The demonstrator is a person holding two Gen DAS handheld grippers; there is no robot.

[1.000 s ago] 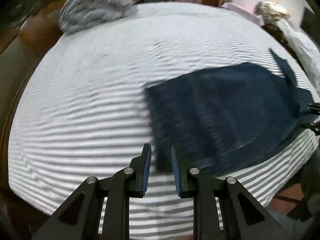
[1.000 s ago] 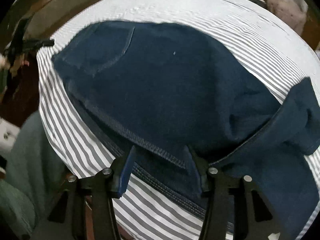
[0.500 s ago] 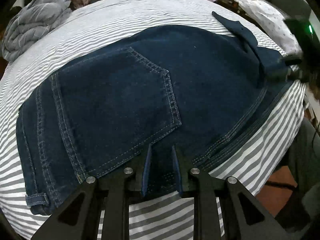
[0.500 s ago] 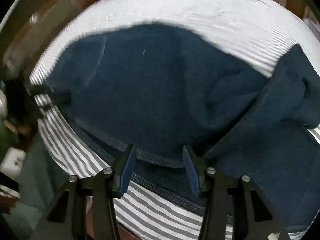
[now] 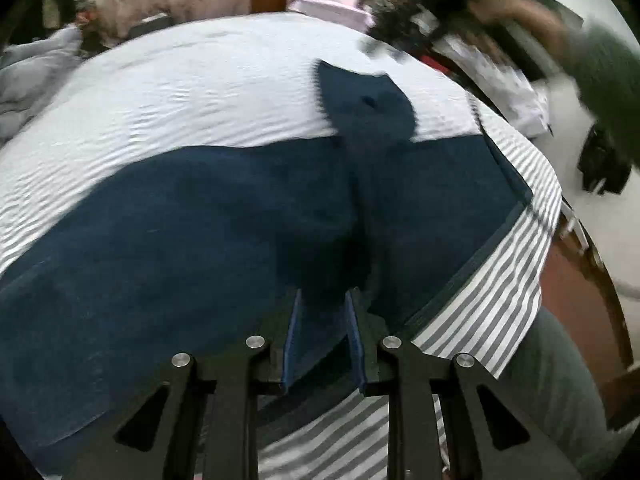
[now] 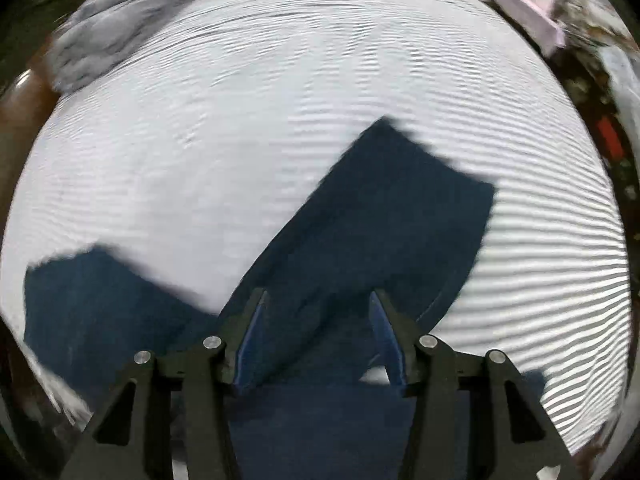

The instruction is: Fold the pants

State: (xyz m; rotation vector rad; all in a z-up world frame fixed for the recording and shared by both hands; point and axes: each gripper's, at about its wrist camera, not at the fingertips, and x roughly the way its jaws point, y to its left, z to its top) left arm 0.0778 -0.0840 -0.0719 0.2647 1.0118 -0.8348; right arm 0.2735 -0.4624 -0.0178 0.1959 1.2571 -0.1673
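Observation:
Dark blue denim pants (image 5: 208, 220) lie spread on the grey-and-white striped bed (image 5: 208, 92). In the left wrist view a folded part sticks up at the far side (image 5: 360, 100). My left gripper (image 5: 323, 300) hovers over the near edge of the pants with its jaws a small way apart and nothing between them. In the right wrist view the pants (image 6: 384, 220) run away from me, with another part at the lower left (image 6: 100, 304). My right gripper (image 6: 318, 300) is wide open over the cloth. Both views are blurred by motion.
A crumpled grey blanket (image 6: 120, 28) lies at the bed's far left corner. A pink item (image 6: 524, 8) and clutter sit beyond the far right edge. The bed's near right edge (image 5: 500, 300) drops to a brown floor. The person's arm (image 5: 540, 20) shows at the upper right.
Both grippers have swung to the right along the pants. The left moved from the back pocket to the leg area. The right lifted and now looks down a pant leg.

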